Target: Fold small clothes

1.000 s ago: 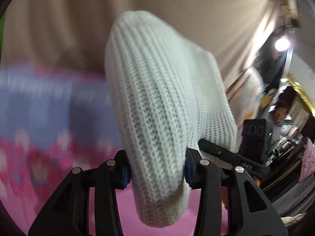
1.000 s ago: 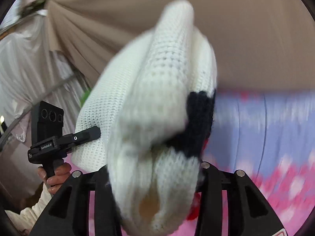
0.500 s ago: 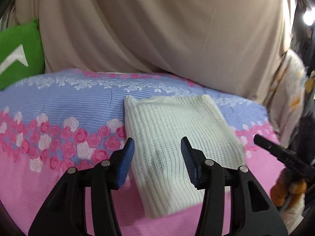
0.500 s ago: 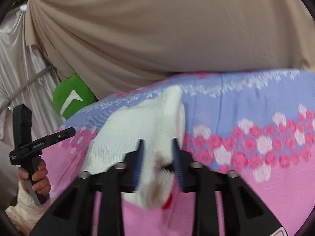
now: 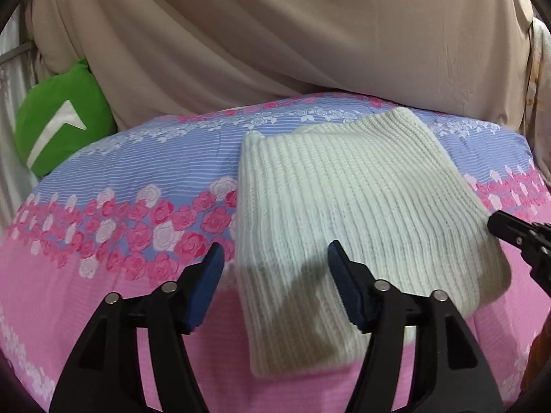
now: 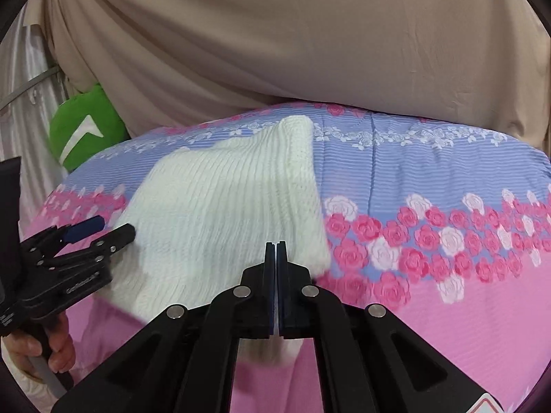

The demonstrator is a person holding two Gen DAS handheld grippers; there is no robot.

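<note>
Domestic bedroom setting. A bed (image 5: 113,313) fills the foreground, covered by a bedspread (image 6: 447,186) printed with pink and white roses on pale blue stripes above a plain pink band. A green cushion (image 5: 58,127) with a white chevron rests at the bed's far left corner. Beige draped fabric (image 5: 292,34) hangs behind the far edge.

Your left black plastic two-finger gripper (image 5: 272,268) had angular arms with silver round screws and dark blue ribbed pads (image 5: 206,282). Your right black gripper (image 6: 275,251) matched it, with silver screws too. Your bare-skinned left hand (image 6: 41,347) showed a pale cream sleeve cuff (image 6: 17,375).
</note>
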